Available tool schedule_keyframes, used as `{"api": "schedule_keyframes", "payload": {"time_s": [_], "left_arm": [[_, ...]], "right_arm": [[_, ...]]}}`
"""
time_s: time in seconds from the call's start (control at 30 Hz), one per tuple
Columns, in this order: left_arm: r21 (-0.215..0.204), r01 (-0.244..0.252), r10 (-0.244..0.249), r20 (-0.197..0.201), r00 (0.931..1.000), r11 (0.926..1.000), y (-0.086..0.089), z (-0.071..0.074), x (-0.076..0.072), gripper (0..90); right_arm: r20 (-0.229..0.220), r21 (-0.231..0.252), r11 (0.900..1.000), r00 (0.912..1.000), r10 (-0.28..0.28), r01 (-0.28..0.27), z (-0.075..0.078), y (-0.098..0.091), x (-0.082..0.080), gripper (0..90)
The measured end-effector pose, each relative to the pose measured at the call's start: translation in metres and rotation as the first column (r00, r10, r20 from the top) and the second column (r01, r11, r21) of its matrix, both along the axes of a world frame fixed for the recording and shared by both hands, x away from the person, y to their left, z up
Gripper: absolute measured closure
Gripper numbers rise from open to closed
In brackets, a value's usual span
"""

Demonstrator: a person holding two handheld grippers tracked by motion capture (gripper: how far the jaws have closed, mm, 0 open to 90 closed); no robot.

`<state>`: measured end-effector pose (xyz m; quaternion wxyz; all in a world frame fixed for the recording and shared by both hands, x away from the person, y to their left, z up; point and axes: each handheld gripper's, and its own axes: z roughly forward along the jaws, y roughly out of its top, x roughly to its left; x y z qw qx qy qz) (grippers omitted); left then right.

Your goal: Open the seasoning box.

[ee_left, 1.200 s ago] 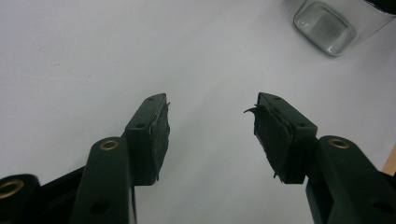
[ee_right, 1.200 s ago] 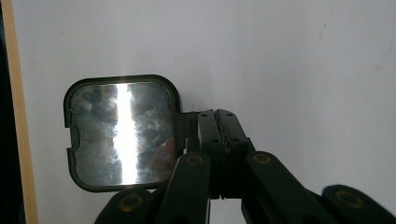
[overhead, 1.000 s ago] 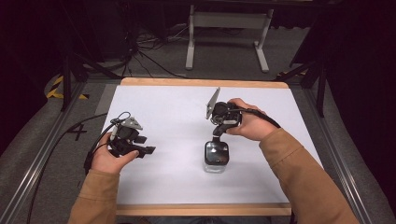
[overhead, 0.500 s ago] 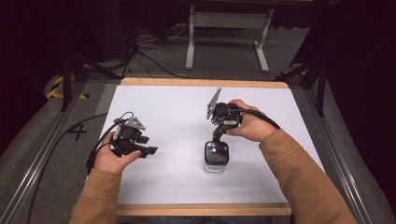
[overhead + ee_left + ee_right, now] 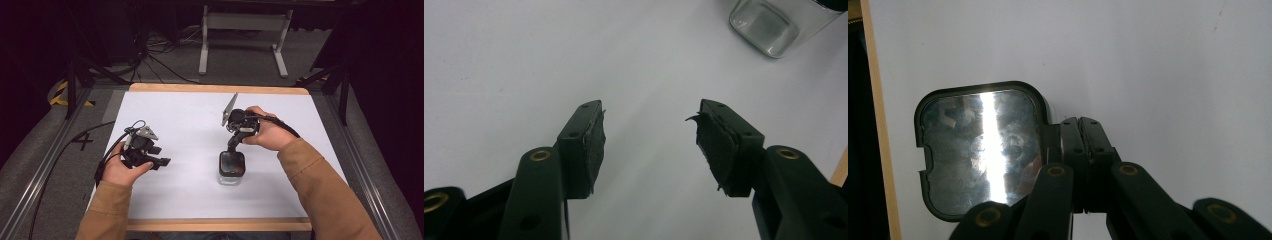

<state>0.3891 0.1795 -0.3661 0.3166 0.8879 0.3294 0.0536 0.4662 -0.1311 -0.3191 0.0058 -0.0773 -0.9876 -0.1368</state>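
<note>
— On the white table (image 5: 165,200), where does your right gripper (image 5: 231,150) stand?

— Your right hand (image 5: 265,132) points it down at the square glass jar (image 5: 231,170) near the table's middle. Its jaws are pressed together, and in the right gripper view they rest against the edge of the jar's black lid (image 5: 979,150), nothing caught between them.

— And your left?

— Your left gripper (image 5: 162,162) sits well apart, toward the table's left side, held in your left hand (image 5: 120,172). Its jaws stand spread over bare white surface, pinching nothing; the jar's clear base (image 5: 769,27) shows beyond them in the left gripper view.
</note>
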Motion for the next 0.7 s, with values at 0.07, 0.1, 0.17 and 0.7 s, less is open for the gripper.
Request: {"api": "schedule_keyframes", "payload": {"time_s": [0.07,0.1,0.17,0.7], "left_arm": [[0.002,0.007,-0.007,-0.002,1.0000,1.0000,-0.002,0.000,0.000,45.0],[0.002,0.009,-0.009,-0.003,1.0000,1.0000,-0.003,-0.001,0.000,45.0],[0.004,0.015,-0.015,-0.001,0.9999,0.9999,-0.004,-0.001,0.000,45.1],[-0.078,0.161,-0.158,0.050,0.9862,0.9838,-0.050,0.002,-0.014,65.1]], "right_arm": [[-0.003,-0.001,1.0000,1.0000,-0.008,0.008,0.000,0.000,0.000,90.0],[-0.003,-0.002,1.0000,0.9999,-0.010,0.010,0.000,0.000,0.001,90.0],[-0.002,-0.002,1.0000,1.0000,-0.009,0.009,0.000,0.000,0.001,90.0],[0.002,-0.017,0.9997,0.9999,-0.015,0.015,-0.004,0.001,0.001,90.0]]}}
